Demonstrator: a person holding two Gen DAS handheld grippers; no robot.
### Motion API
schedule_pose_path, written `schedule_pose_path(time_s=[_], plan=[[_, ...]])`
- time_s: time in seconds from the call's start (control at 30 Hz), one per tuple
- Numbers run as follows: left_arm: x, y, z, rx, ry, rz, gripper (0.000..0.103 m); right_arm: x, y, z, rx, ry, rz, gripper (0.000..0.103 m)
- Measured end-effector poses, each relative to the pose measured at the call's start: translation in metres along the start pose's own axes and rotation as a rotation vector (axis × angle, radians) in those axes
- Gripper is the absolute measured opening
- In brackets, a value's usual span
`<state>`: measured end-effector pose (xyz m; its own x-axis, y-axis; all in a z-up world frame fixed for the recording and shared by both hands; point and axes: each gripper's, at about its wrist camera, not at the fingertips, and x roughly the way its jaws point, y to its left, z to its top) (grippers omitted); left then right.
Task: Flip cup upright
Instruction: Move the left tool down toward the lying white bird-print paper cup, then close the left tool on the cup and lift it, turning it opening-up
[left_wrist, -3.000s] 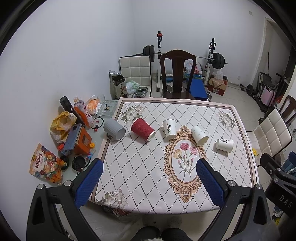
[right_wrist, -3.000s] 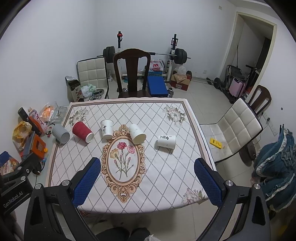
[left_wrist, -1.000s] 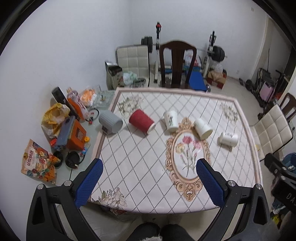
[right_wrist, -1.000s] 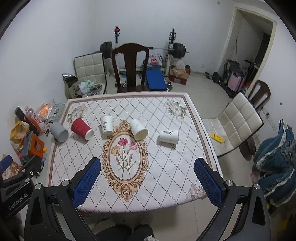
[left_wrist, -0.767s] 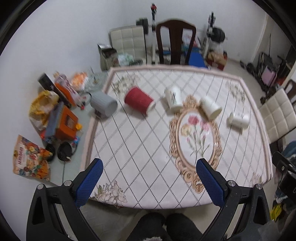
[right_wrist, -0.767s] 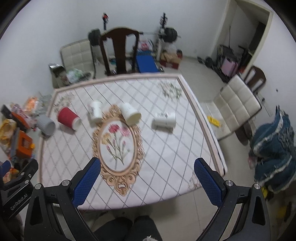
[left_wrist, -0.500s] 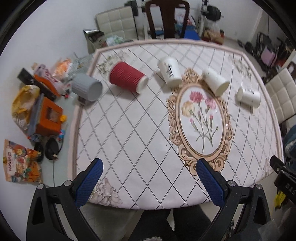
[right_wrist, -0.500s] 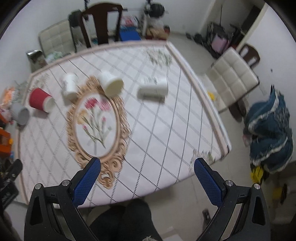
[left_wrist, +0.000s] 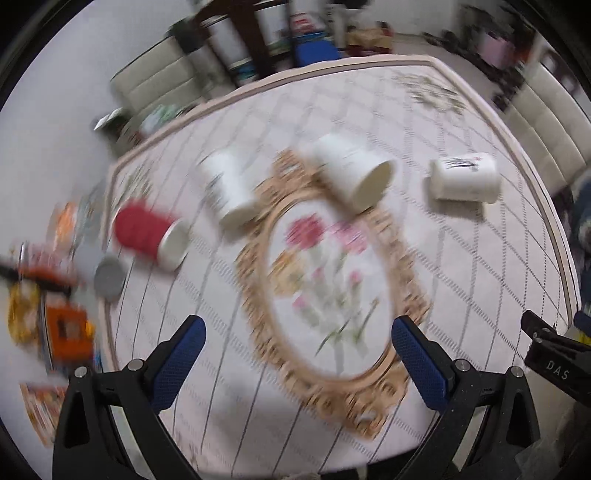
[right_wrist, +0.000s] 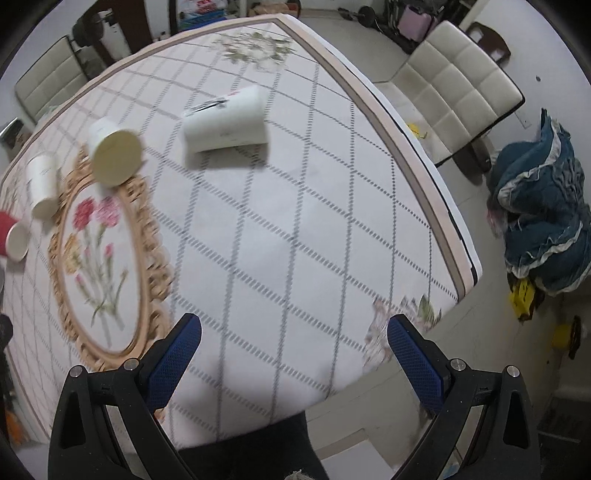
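Observation:
Several cups lie on their sides in a row across the patterned tablecloth (left_wrist: 461, 258). In the left wrist view, from left: a grey cup (left_wrist: 107, 278), a red cup (left_wrist: 149, 234), a white cup (left_wrist: 229, 190), a white cup (left_wrist: 351, 173) with its mouth toward me, and a white cup (left_wrist: 463, 179). The right wrist view shows the rightmost white cup (right_wrist: 225, 120), the open-mouthed one (right_wrist: 114, 151), another white cup (right_wrist: 42, 184) and the red cup's edge (right_wrist: 11, 236). My left gripper (left_wrist: 297, 354) and right gripper (right_wrist: 293, 349) are open and empty above the table's near edge.
A cream padded chair (right_wrist: 454, 85) stands right of the table, with a blue bundle of cloth (right_wrist: 543, 229) on the floor. Bags and an orange box (left_wrist: 68, 332) lie on the floor at the left. A dark wooden chair (left_wrist: 236, 40) stands behind the table.
Both grippers have moved forward and down toward the table, so the cups loom larger. The views are motion-blurred. The cups have not moved; both grippers stay open.

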<state>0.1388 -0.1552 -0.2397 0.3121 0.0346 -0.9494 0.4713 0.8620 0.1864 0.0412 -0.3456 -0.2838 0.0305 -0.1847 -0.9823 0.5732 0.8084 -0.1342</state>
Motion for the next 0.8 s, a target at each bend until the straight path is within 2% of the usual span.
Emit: schedule_pose_path(time_s=[0.23, 0.33, 0.37, 0.43, 0.57, 0.8], plan=[[0.036, -0.079, 0.063, 0.292, -0.029, 0.013, 0.103, 0.043, -0.046, 0.05, 0.051, 0.058, -0.018, 0.102], [0.057, -0.111, 0.078, 0.428, 0.006, -0.009, 0.099, 0.062, -0.065, 0.067, 0.078, 0.079, -0.034, 0.102], [0.061, -0.12, 0.08, 0.468, 0.006, -0.016, 0.09, 0.067, -0.069, 0.071, 0.084, 0.089, -0.044, 0.102], [0.071, -0.136, 0.084, 0.557, 0.008, -0.021, 0.082, 0.08, -0.078, 0.08, 0.104, 0.113, -0.049, 0.102], [0.082, -0.162, 0.088, 0.707, -0.006, -0.021, 0.081, 0.096, -0.09, 0.094, 0.13, 0.142, -0.064, 0.102], [0.099, -0.191, 0.095, 0.875, -0.041, 0.01, 0.081, 0.109, -0.107, 0.103, 0.16, 0.165, -0.067, 0.102]])
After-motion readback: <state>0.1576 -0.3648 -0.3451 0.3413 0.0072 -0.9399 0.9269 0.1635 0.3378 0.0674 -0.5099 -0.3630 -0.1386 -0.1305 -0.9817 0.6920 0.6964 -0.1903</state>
